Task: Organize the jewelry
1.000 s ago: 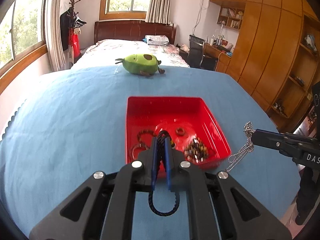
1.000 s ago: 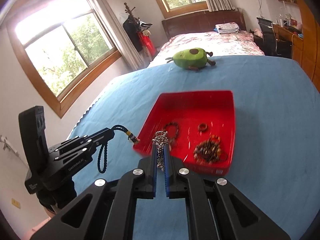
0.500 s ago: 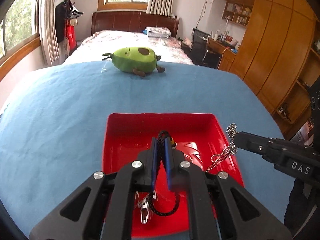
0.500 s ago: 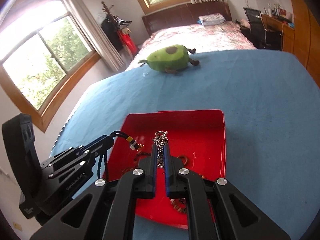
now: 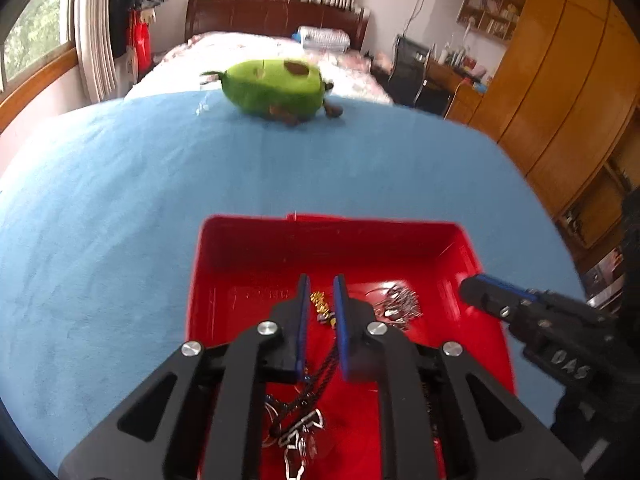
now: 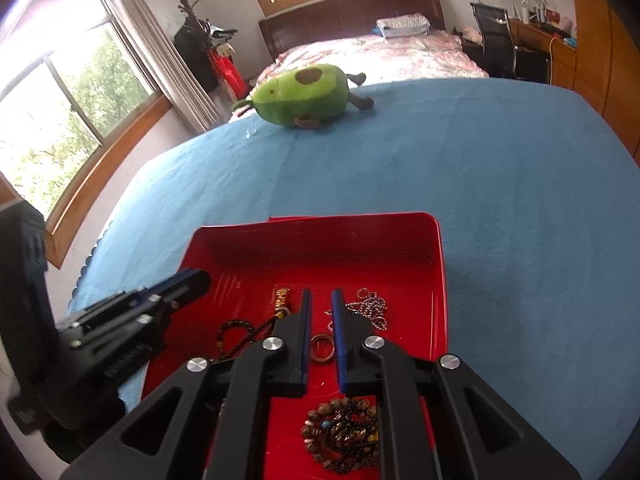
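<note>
Now both grippers, left (image 5: 320,300) and right (image 6: 320,314), gape narrowly, empty; your fingers could snag the silver chain (image 6: 370,308) lifting from the red tray (image 6: 320,224).

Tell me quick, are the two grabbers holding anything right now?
Left gripper: open, holding nothing; the black cord lies in the red tray.
Right gripper: open, holding nothing; the silver chain lies in the tray.
</note>
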The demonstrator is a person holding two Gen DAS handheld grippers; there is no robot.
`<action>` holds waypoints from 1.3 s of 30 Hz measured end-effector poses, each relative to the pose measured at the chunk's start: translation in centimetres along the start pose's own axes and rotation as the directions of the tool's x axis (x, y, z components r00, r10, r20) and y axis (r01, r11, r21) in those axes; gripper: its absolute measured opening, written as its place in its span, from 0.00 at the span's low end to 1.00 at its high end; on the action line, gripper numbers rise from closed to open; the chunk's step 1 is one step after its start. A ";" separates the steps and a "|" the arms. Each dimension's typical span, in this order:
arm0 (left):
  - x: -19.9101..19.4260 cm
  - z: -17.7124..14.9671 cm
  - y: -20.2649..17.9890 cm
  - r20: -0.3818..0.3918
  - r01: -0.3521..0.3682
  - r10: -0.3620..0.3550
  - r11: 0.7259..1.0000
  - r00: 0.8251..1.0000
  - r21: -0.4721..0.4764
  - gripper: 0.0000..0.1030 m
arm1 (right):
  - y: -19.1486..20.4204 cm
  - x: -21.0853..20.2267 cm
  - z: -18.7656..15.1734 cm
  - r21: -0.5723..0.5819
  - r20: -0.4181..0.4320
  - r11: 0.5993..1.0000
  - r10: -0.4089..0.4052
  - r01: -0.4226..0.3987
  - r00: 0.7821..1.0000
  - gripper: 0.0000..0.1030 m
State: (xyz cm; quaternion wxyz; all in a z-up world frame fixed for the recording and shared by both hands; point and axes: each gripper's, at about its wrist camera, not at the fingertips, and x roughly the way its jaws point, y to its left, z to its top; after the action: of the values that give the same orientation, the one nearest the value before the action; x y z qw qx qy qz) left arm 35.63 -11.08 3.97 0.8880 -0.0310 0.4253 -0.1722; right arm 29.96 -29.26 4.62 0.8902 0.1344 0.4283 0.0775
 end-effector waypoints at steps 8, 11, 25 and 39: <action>-6.8 -0.6 -0.8 0.130 -0.017 0.016 1.000 0.991 0.003 0.27 | 0.7 -5.0 -1.8 -0.006 0.083 0.999 0.034 -0.033 0.996 0.12; -8.0 -1.3 -1.3 0.134 -0.018 0.017 1.000 0.991 0.007 0.36 | 1.1 -6.0 -2.3 -0.014 0.097 1.000 0.028 -0.027 0.995 0.14; -9.8 -5.7 0.3 0.142 -0.125 0.122 0.992 0.982 0.011 0.63 | 1.2 -7.6 -5.4 -0.036 0.119 0.999 -0.026 0.031 0.993 0.38; -11.2 -8.7 0.4 0.183 -0.147 0.138 0.989 0.973 0.035 0.93 | 1.5 -8.1 -7.9 -0.063 0.149 0.996 -0.053 0.063 0.987 0.96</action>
State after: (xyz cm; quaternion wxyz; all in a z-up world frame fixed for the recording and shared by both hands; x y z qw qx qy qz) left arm 22.60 -6.18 6.73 0.9333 0.0054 0.3401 -0.1149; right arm 18.71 -28.52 6.43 0.9254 0.0971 0.3621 0.0557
